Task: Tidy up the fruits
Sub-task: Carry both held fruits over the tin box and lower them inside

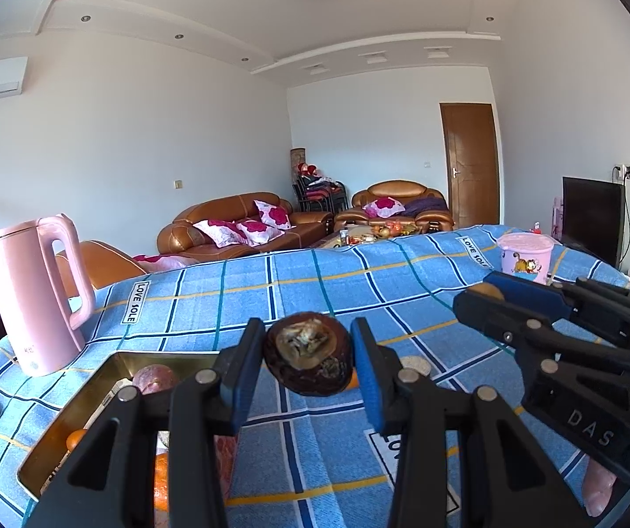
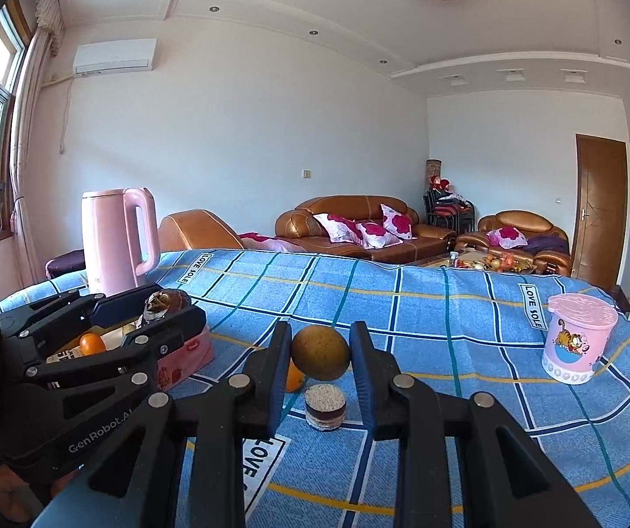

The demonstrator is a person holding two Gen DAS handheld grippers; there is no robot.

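The left hand-held gripper [image 1: 308, 361] clamps one dark rotten fruit [image 1: 308, 354]; the right hand-held gripper [image 2: 320, 352] pinches one brown round fruit [image 2: 320, 353], with one orange [image 2: 293, 378] just below its fingers.

a dark, shrivelled fruit [image 1: 307, 354] and a round brownish-green fruit [image 2: 320, 353] are each held above the cloth.

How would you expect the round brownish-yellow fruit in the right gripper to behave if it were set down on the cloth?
The brownish-yellow fruit looks nearly spherical, so it would probably roll once released, though the checked tablecloth may slow it. Its skin seems smooth and matte, and the right gripper touches it only at two narrow sides, so it could twist or slip. It keeps its shape, suggesting firmness.
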